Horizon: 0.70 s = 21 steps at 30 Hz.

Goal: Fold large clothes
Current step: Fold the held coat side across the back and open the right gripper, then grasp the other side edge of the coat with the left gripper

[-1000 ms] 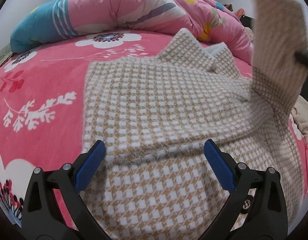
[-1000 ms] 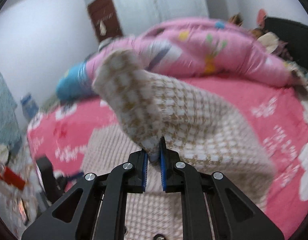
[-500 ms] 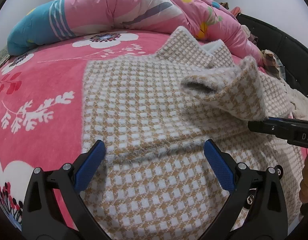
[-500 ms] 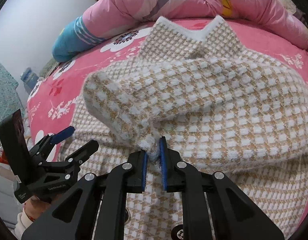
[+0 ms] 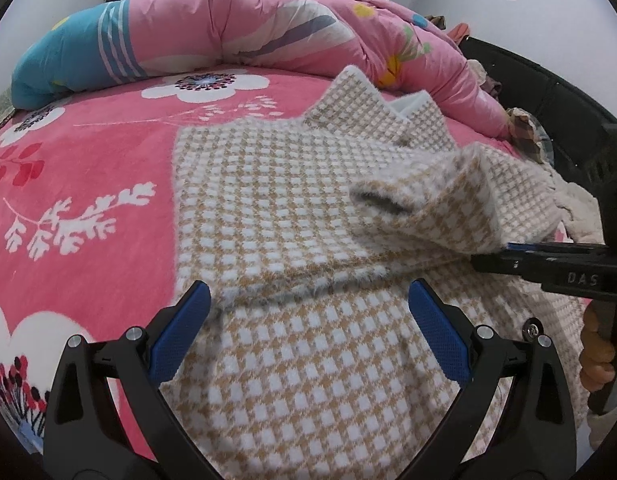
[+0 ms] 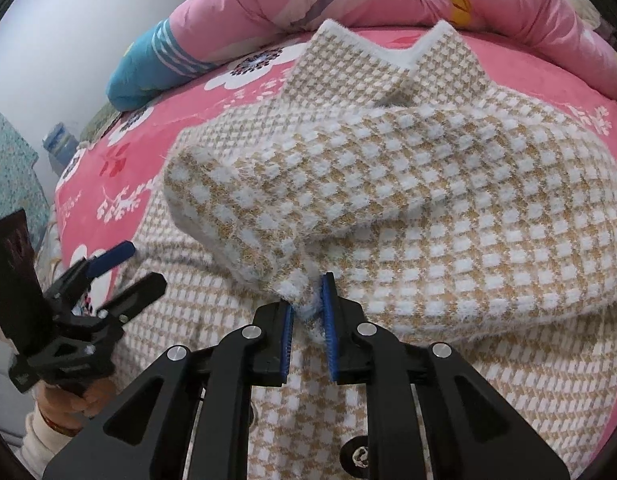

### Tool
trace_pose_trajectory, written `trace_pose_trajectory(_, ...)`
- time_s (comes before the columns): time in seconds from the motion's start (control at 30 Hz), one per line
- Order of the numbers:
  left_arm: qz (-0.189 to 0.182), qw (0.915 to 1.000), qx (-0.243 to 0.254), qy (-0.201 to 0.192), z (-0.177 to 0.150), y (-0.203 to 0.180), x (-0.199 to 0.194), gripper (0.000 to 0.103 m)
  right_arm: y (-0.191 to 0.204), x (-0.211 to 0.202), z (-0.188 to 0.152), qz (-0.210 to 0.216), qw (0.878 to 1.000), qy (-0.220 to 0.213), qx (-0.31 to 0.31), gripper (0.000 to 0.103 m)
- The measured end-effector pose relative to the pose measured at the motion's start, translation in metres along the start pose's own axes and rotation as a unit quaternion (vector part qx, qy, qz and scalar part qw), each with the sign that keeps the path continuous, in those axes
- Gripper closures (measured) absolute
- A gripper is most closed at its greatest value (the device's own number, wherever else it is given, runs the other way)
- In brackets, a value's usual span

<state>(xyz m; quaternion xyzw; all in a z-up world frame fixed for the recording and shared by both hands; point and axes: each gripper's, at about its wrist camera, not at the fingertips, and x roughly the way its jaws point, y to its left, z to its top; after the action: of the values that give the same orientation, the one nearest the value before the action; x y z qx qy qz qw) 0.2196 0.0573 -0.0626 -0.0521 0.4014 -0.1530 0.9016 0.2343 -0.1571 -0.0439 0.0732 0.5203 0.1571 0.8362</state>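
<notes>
A beige-and-white checked sweater (image 5: 288,184) lies flat on the pink floral bed, collar toward the far side. One side is folded over, and that fold's edge runs between my left gripper's fingers. My left gripper (image 5: 308,296) hovers open over that edge with nothing pinched; it also shows at the left of the right wrist view (image 6: 142,266). My right gripper (image 6: 308,300) is shut on the cuff of the sleeve (image 6: 348,184), which drapes across the sweater's body. In the left wrist view the sleeve (image 5: 440,208) rises in a hump from the right gripper (image 5: 508,250) at the right.
A rolled pink duvet (image 5: 268,28) with a blue end (image 5: 68,60) lies along the far side of the bed. The dark bed frame (image 5: 548,92) and a heap of other clothes (image 5: 580,208) are at the right. The pink sheet (image 5: 80,160) is bare at the left.
My right gripper came down with the sleeve, from held high in the air to low across the sweater's body. The left gripper stayed where it was, open.
</notes>
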Motion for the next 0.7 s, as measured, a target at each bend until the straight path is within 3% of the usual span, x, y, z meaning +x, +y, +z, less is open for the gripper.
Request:
trace_pose_trajectory(0.3,0.009,0.9999,0.0,-0.005,0.001,0.002,-0.009,0.007,-0.001,0.001,-0.013,0.011,0.999,0.01,-0.032,0.087)
trace_pose_trajectory(0.5,-0.01,0.9998,0.002,-0.014,0.002,-0.004,-0.02,0.007,-0.006,0.005,-0.018,0.027,0.998,0.018,-0.046,0.085)
trace_pose_trajectory(0.57,-0.014,0.9997,0.01,-0.015,0.0,-0.01,-0.026,0.007,-0.003,0.006,-0.019,0.025,0.998,0.019,-0.059,0.08)
trace_pose_trajectory(0.6,-0.015,0.9997,0.014,-0.015,0.0,-0.012,-0.027,0.007,-0.001,0.007,-0.019,0.032,0.997,0.021,-0.067,0.071)
trace_pose_trajectory(0.7,-0.016,0.9996,0.019,-0.013,-0.002,-0.019,-0.033,0.007,0.014,0.009,-0.021,0.062,0.992,0.032,-0.108,0.014)
